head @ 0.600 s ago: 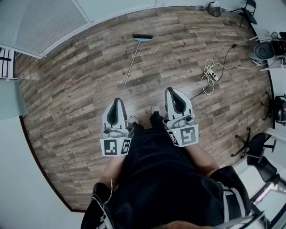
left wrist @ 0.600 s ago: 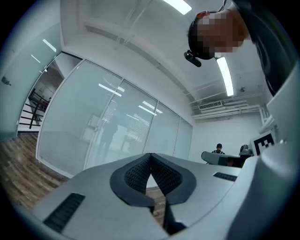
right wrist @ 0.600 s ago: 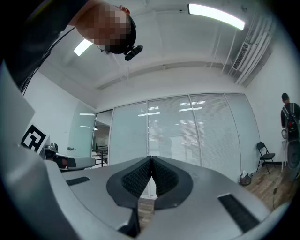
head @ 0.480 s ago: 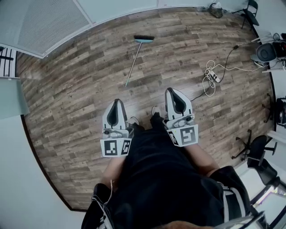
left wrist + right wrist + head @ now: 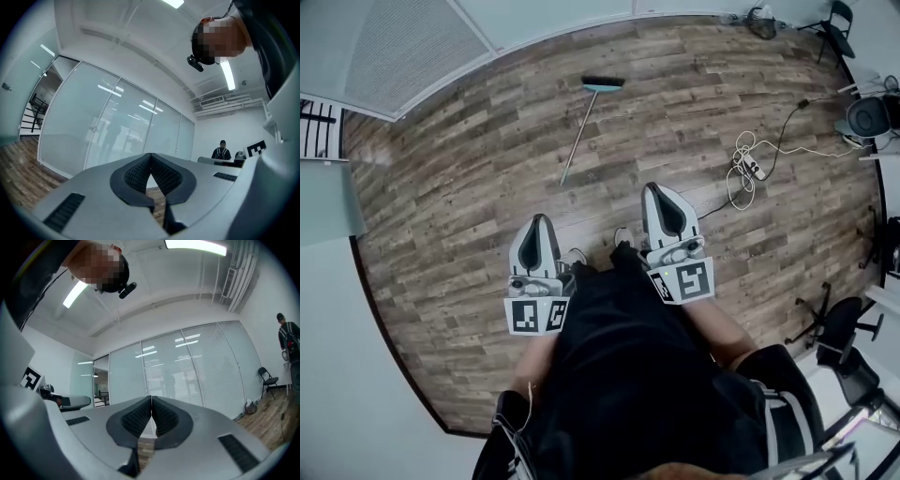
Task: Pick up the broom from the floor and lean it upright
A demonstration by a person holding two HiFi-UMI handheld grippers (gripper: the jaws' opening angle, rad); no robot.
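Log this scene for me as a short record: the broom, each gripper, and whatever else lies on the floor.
broom: lying flat on the wood floor, brush end farthest from the grippers, untouched
left gripper: jaws together, empty, short of the broom
right gripper: jaws together, empty
also on floor: corded power strip, right of the broom

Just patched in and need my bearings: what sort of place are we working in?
Probably an office: glass partition walls, a swivel chair at the edge, and a power strip with cables on the plank floor.
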